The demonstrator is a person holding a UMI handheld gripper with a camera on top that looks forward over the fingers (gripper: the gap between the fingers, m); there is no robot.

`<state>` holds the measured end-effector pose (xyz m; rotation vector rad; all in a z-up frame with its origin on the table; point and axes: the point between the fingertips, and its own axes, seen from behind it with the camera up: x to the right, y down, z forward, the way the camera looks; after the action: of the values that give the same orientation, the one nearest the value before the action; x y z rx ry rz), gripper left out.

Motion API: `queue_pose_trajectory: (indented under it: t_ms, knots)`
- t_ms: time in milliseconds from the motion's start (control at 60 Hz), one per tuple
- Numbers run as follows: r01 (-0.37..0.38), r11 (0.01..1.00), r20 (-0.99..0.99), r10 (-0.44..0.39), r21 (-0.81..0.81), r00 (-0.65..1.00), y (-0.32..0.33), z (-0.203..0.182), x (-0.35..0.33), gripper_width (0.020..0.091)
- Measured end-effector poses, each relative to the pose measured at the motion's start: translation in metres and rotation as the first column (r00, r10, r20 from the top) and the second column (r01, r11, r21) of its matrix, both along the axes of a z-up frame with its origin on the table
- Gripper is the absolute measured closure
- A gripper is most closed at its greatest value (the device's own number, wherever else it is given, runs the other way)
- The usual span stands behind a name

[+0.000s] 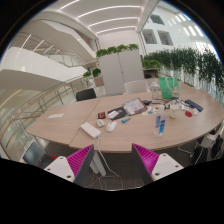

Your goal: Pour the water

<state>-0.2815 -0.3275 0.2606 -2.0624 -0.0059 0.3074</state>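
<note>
Gripper [112, 160] held high and well back from a long oval wooden table [70, 128], fingers spread wide with nothing between the pink pads [78, 160]; empty, and far from contact with anything. Seen from above the near edge, probably a stand-off pose to take in the whole tabletop before committing to an approach. On the tabletop, toward the right end and a little in from the near edge, a small blue-and-clear bottle [160, 124], upright; likely the water source for the pour, though too small to confirm a cap or fill level. Further back toward the far right edge, a tall translucent green container [170, 87], upright, possibly the vessel to pour from or into; cannot tell which. Near the middle of the table, a dark laptop or tablet [134, 105] with papers beside it, and toward the near left edge a flat white item [91, 130], perhaps a keyboard or paper. Dark chairs [85, 94] pulled in along the far edge, planters and a pale cabinet beyond. Task judged not yet begun: no vessel grasped. Next move calls for descending toward the right end and lining the open fingers around the bottle, keeping clear of the electronics in case of spills.
</note>
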Motion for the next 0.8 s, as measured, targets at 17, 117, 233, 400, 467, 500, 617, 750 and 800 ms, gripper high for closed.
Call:
queue_pose_trajectory:
  t_ms: [17, 117, 233, 400, 467, 500, 617, 750, 800]
  knots:
    - [0.008, 1.000, 0.002, -0.008, -0.001, 1.000, 0.000, -0.001, 0.002, 0.0275]
    - [0.058, 0.998, -0.004, -0.058, 0.028, 0.998, 0.003, -0.003, 0.002, 0.0275]
    - [0.096, 0.990, 0.034, -0.100, 0.106, 0.994, 0.012, -0.016, 0.022, 0.0279]
    - [0.157, 0.971, 0.120, -0.180, 0.180, 0.976, 0.054, -0.051, 0.108, 0.0277]
    - [0.177, 0.964, 0.143, -0.207, 0.198, 0.968, 0.085, -0.067, 0.139, 0.0277]
    - [0.182, 0.959, 0.149, -0.217, 0.218, 0.965, 0.105, -0.072, 0.155, 0.0277]
    - [0.162, 0.948, 0.162, -0.212, 0.274, 0.964, 0.180, -0.100, 0.190, 0.0280]
    - [0.143, 0.944, 0.211, -0.211, 0.297, 0.954, 0.258, -0.141, 0.221, 0.0279]
    - [0.152, 0.945, 0.200, -0.215, 0.290, 0.956, 0.281, -0.157, 0.228, 0.0279]
